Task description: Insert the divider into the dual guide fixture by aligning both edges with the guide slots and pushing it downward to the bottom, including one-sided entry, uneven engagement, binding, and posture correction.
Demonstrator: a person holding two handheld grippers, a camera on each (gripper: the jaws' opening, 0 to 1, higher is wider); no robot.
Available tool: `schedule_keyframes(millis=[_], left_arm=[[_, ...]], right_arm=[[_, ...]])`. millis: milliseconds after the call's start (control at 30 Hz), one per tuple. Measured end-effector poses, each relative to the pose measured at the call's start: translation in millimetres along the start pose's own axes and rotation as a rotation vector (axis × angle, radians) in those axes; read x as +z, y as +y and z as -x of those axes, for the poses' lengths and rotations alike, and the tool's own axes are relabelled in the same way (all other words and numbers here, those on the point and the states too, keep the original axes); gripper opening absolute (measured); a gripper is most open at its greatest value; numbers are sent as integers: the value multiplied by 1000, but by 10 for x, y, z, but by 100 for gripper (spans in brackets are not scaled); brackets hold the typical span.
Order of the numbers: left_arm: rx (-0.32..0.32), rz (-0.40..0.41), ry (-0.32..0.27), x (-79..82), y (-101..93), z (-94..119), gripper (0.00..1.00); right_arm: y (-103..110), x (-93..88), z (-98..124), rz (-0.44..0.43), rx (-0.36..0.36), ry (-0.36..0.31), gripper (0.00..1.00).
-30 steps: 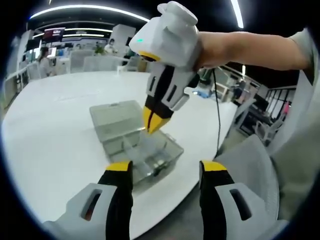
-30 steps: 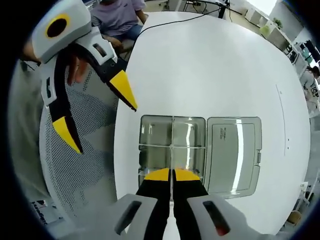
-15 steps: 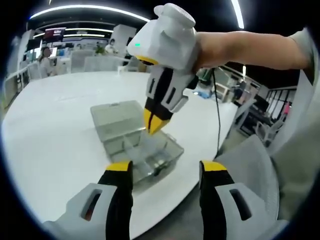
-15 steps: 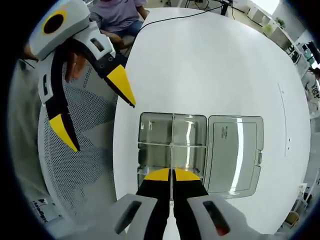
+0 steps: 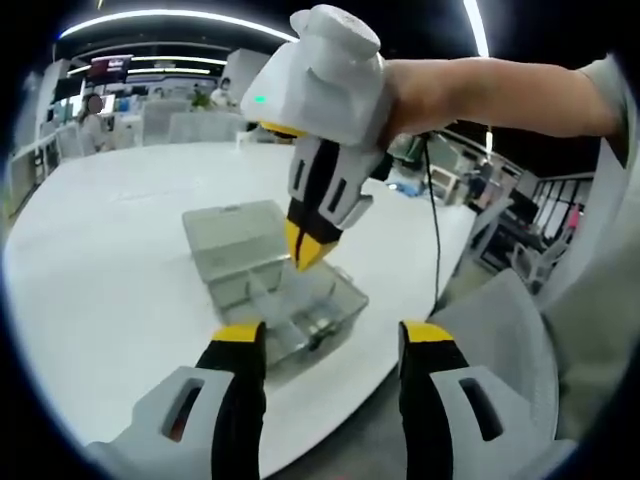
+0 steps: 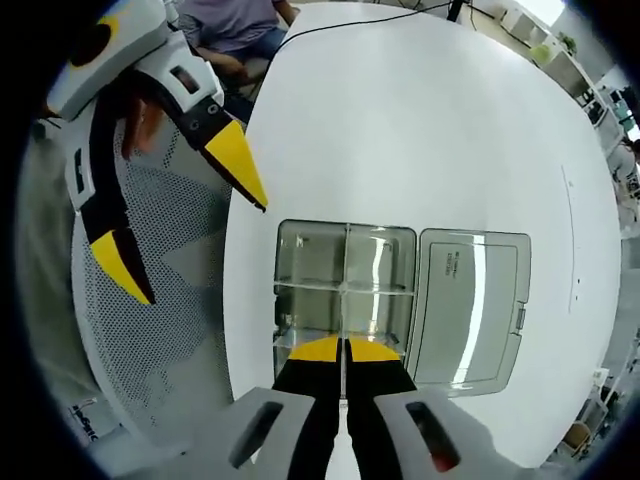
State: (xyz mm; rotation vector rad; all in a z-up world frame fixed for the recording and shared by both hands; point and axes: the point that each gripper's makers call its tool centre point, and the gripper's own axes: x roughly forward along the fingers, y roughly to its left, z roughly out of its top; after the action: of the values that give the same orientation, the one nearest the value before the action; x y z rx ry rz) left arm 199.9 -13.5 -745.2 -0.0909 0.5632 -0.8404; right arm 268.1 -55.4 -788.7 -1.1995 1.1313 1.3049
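Note:
A clear plastic box, the guide fixture [image 6: 310, 262], lies on the white table [image 6: 430, 130] with its lid [image 6: 470, 310] folded open to one side. Clear partitions cross inside it. My right gripper [image 6: 345, 349] is shut on a thin clear divider [image 6: 343, 322], seen edge-on and reaching down into the box's near half. In the left gripper view the right gripper [image 5: 305, 250] points down into the box [image 5: 260, 285]. My left gripper [image 5: 332, 335] is open and holds nothing, hanging off the table's edge beside the box. It also appears open in the right gripper view [image 6: 180, 225].
The box sits close to the table's rounded edge [image 6: 235, 330]. A grey mesh chair seat [image 6: 165, 320] is below that edge. A seated person [image 6: 235, 20] and a black cable [image 6: 400, 30] are at the far side. Another cable [image 5: 433, 230] hangs from the right gripper.
In the left gripper view the right gripper has drifted slightly left and tilted, still over the box. The left gripper stays open and the box has not moved.

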Motion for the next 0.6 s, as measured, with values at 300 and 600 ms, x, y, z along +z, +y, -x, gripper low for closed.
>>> schedule_keyframes(millis=[300,600], left_arm=[[3,0,-2,15,7,13,50],[10,5,-3,20,25,40,50]], right_arm=[[-13,18,-62,2,15,14,0],[-51,6,-180,-7,33,18,0]])
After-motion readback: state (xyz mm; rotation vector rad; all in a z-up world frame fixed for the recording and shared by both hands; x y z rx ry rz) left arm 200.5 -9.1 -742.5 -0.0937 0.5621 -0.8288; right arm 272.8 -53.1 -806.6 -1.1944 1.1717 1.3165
